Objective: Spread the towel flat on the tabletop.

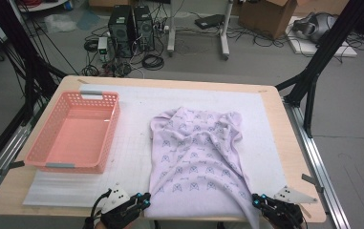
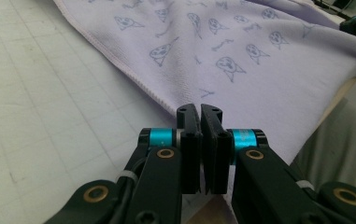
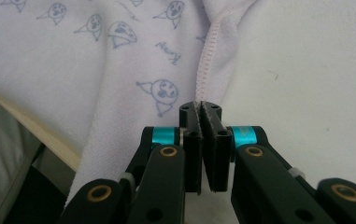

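Pink slotted plastic basket (image 1: 72, 131) far left, empty. Left gripper (image 1: 144, 199) clamped on near-left corner of lilac printed cloth towel (image 1: 196, 152); right gripper (image 1: 258, 200) pinched on near-right hem. Towel spreads away from both, long axis front-to-back, far end rumpled. White foam mat (image 1: 136, 133) between towel and basket lies bare, likely room to shift.

A pale wooden tabletop (image 1: 275, 102) with rounded corners carries a white gridded mat (image 1: 136, 143) and stands on a grey floor (image 1: 347, 143) under even light. Beyond the tabletop's far edge, two black computer towers (image 1: 132, 31) stand side by side amid tangled black cables (image 1: 153, 61), with the white legs of a stand (image 1: 224, 33) just to their right. Farther right of the towers sits a brown cardboard box (image 1: 265, 16), and black frame struts (image 1: 323, 52) slant down to the tabletop's right far corner.
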